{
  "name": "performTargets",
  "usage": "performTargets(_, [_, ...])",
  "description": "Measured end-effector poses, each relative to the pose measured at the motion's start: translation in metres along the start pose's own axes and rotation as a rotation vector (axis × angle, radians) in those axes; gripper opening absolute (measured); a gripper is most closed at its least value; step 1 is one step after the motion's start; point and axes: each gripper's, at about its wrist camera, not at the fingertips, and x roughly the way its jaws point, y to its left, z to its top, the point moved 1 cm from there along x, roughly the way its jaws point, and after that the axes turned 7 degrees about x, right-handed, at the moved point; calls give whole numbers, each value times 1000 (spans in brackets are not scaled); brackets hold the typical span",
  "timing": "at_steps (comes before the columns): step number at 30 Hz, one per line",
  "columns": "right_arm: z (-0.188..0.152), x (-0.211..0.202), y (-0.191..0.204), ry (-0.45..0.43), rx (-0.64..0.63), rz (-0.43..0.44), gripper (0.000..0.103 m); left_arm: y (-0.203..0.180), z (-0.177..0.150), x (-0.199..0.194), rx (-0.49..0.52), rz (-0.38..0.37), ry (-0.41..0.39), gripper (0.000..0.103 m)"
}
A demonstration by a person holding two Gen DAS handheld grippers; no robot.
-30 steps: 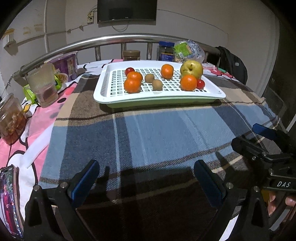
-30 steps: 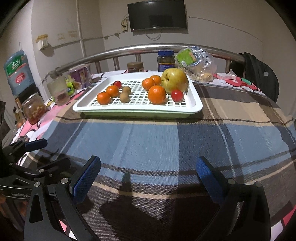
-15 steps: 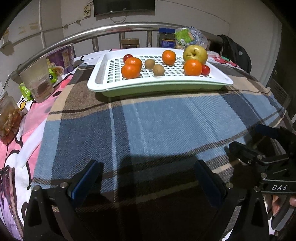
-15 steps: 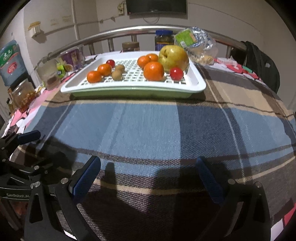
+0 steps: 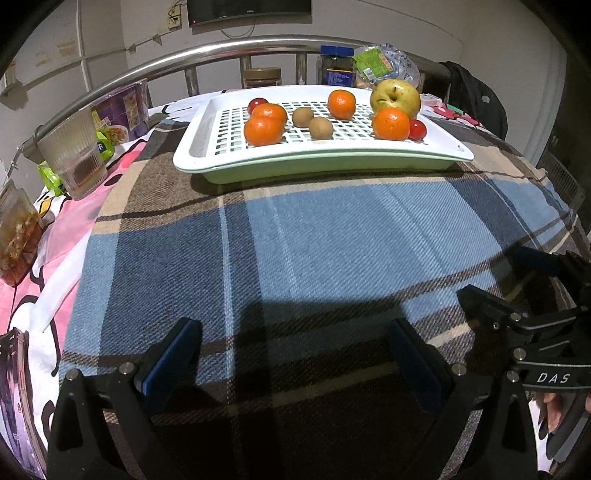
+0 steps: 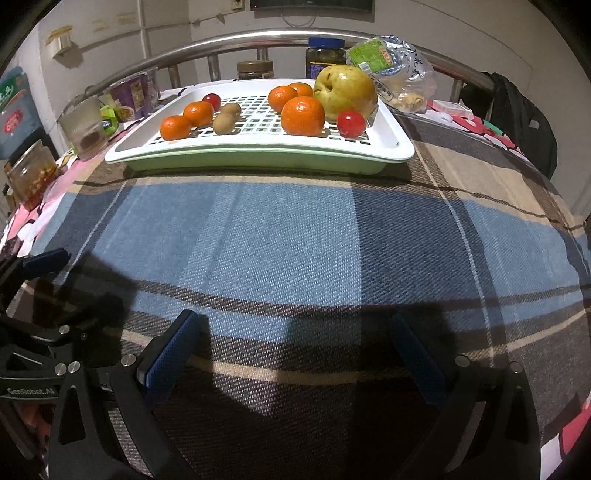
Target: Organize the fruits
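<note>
Right view: far orange [image 6: 302,88] mostly hidden behind nearer one & the apple [image 6: 346,90]. TV [image 6: 310,4] cut by top edge. Left view: red tomato [image 5: 257,103] partly behind an orange; phone [image 5: 14,398] cut by left edge; jar labels too small to read.

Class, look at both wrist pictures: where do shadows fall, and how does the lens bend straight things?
Left wrist view: dark shadows lie on the blanket ahead of the open left gripper; the metal rail bows. Right wrist view: similar shadows before the open right gripper; the tray stays lit, corners black.
</note>
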Motion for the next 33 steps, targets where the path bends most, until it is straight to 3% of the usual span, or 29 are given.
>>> performTargets(33, [0, 1, 1, 1, -1, 1, 103, 1, 0, 0, 2, -6, 0, 103])
